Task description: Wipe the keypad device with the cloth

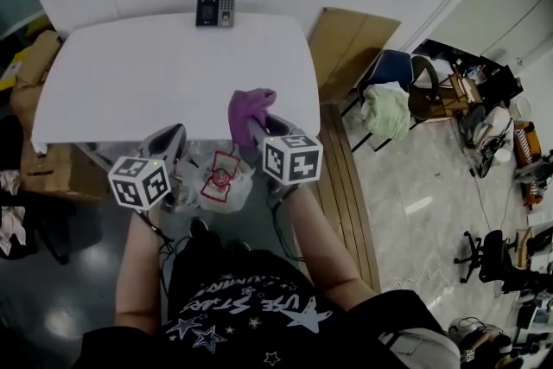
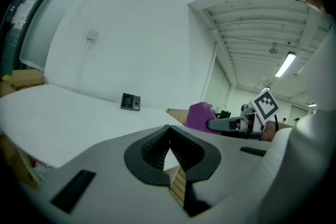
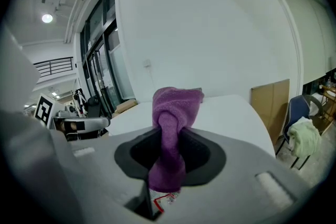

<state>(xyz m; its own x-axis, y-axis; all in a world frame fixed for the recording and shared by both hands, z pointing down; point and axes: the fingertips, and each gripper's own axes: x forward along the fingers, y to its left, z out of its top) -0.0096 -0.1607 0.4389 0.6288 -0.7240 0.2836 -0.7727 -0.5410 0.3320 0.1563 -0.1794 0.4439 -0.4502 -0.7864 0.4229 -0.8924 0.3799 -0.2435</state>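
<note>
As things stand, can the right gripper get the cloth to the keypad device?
Probably yes. The right gripper, shut on the cloth, is at the near edge of the table; the keypad device stands at the far edge, with only bare tabletop between. A long reach, though.

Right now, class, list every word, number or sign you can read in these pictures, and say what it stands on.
"STAR", within longer unclear print: on the black T-shirt.
Too small to read: the red-and-white label on the clear plastic bag.
Too small to read: the black keypad device markings.
No letters, patterns only: the black-and-white marker cubes.
</note>
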